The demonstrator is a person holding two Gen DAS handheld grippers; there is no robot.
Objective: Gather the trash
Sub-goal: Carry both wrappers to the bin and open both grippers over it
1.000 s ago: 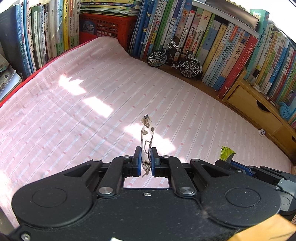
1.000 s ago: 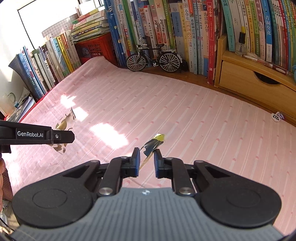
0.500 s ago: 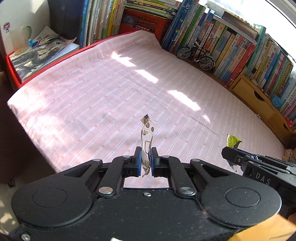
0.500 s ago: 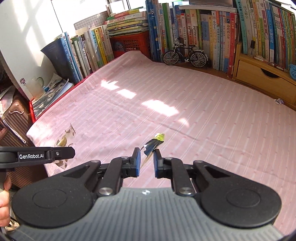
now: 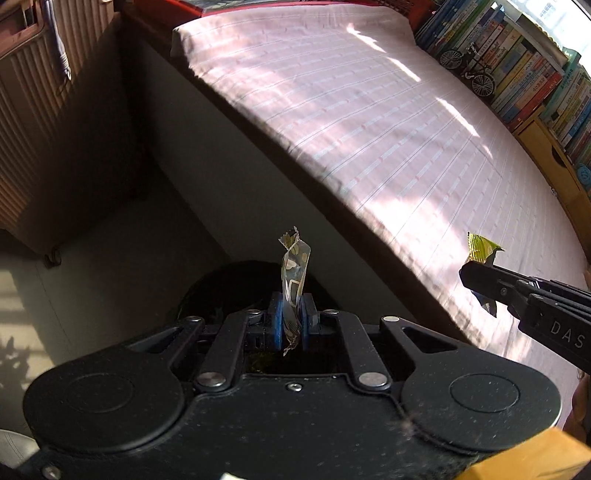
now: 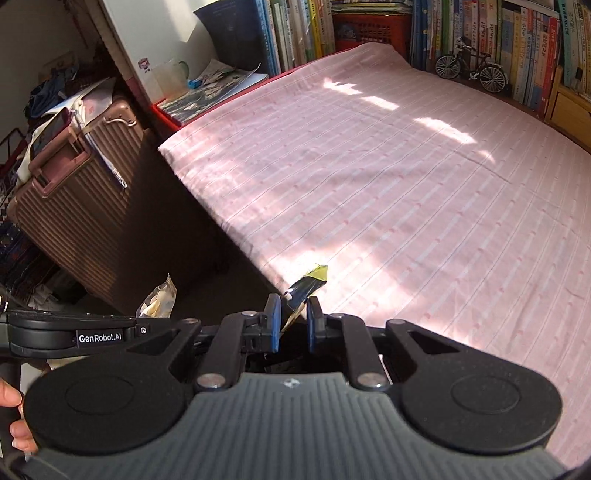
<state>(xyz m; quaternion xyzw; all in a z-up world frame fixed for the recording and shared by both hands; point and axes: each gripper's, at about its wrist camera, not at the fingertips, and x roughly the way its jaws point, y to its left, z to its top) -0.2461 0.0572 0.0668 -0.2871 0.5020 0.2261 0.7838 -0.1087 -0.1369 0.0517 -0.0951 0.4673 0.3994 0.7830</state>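
Observation:
My left gripper (image 5: 291, 326) is shut on a clear spotted wrapper (image 5: 294, 271) that stands up between its blue pads. It hangs past the bed's edge, over a dark round bin (image 5: 218, 288) on the floor. My right gripper (image 6: 293, 326) holds a yellow and dark blue wrapper (image 6: 308, 284) between its pads, near the edge of the bed. In the left wrist view the right gripper (image 5: 476, 275) shows at the right with the yellow wrapper (image 5: 480, 249). In the right wrist view the left gripper's arm (image 6: 74, 334) shows at the left with the spotted wrapper (image 6: 159, 299).
A bed with a pink striped sheet (image 6: 406, 192) fills the right. A brown ribbed suitcase (image 6: 74, 195) stands on the floor to the left. Books (image 6: 480, 33), a model bicycle (image 6: 471, 70) and a wooden drawer unit (image 5: 546, 162) line the far side.
Both grippers have drawn back from over the bed to its near edge, each still holding its wrapper. The floor, the suitcase and the dark bin have come into view.

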